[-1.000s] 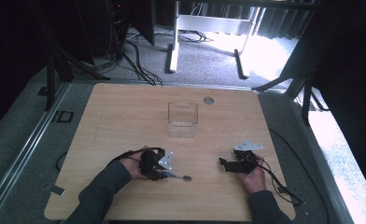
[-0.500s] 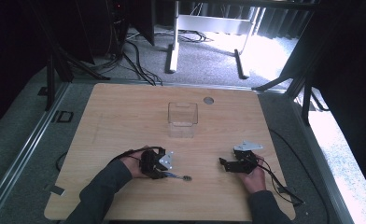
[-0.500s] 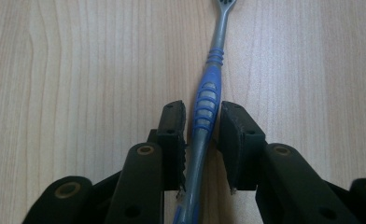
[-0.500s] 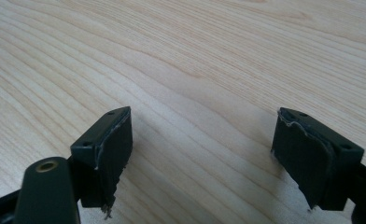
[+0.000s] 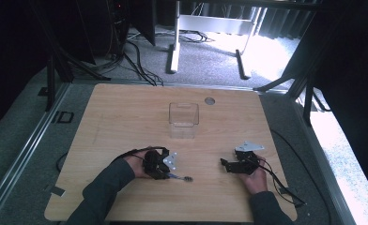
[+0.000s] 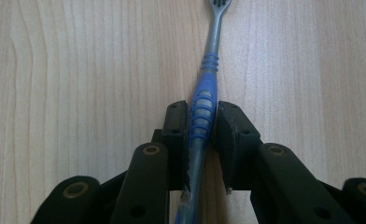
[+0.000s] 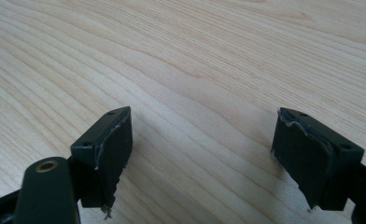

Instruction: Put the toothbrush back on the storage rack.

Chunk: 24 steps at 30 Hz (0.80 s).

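Note:
A blue and grey toothbrush [image 6: 204,102] lies flat on the wooden table [image 5: 126,112], its bristle head pointing away from my left gripper [image 6: 203,112]. The left jaws have just been closing, and their pads now press on both sides of the ribbed blue handle. From above, the left gripper [image 5: 167,172] sits at the near left, with the toothbrush [image 5: 181,177] sticking out to its right. My right gripper [image 5: 225,163] rests at the near right. In its own view the right gripper [image 7: 202,135] stands open, with bare wood between its jaws.
A clear plastic box [image 5: 183,119] stands upright at the middle of the table, beyond both grippers. A small round grommet [image 5: 210,100] sits near the far edge. Cables trail from both grippers toward the near edge.

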Each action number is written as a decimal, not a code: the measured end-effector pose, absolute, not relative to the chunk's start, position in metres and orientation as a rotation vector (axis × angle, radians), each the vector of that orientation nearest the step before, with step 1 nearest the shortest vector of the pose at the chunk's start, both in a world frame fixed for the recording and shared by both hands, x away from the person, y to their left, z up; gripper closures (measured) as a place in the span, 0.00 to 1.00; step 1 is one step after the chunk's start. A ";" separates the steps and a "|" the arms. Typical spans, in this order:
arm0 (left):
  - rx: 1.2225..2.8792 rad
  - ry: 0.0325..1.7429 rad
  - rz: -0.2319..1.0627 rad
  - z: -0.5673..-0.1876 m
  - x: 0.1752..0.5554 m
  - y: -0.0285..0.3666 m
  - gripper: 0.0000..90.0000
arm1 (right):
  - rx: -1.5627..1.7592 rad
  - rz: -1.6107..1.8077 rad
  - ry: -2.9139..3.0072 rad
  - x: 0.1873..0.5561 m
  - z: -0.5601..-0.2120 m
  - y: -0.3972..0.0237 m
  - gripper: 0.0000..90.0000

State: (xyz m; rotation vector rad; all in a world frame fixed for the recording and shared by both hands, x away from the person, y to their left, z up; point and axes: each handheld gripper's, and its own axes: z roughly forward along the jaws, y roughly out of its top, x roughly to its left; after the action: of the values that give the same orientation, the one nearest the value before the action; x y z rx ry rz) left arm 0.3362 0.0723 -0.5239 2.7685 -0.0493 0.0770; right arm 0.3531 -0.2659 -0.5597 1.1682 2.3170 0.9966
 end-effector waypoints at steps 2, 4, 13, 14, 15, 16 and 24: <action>2.769 -0.053 0.059 -0.524 0.337 0.072 0.83 | 1.168 0.997 2.317 0.353 -0.560 -0.266 0.22; 2.765 -0.053 0.048 -0.524 0.338 0.072 0.84 | 1.168 0.997 2.317 0.353 -0.560 -0.266 0.22; 2.766 -0.059 -0.010 -0.524 0.340 0.070 0.87 | 1.168 0.996 2.317 0.353 -0.560 -0.266 0.22; 2.771 -0.057 -0.016 -0.524 0.341 0.070 0.87 | 1.168 0.996 2.317 0.353 -0.560 -0.266 0.22; 2.768 -0.050 -0.019 -0.524 0.341 0.070 0.87 | 1.169 0.996 2.317 0.353 -0.560 -0.266 0.22; 2.768 -0.041 -0.026 -0.524 0.342 0.070 0.87 | 1.169 0.997 2.317 0.353 -0.560 -0.266 0.22; 2.748 0.012 -0.030 -0.521 0.343 0.073 0.87 | 1.168 0.997 2.317 0.353 -0.560 -0.266 0.22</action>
State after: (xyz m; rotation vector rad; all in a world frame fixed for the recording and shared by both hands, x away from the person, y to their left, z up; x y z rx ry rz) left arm 0.3430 0.0728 -0.5211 2.7484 0.0121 -0.0303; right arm 0.3532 -0.2660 -0.5597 1.1679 2.3171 0.9967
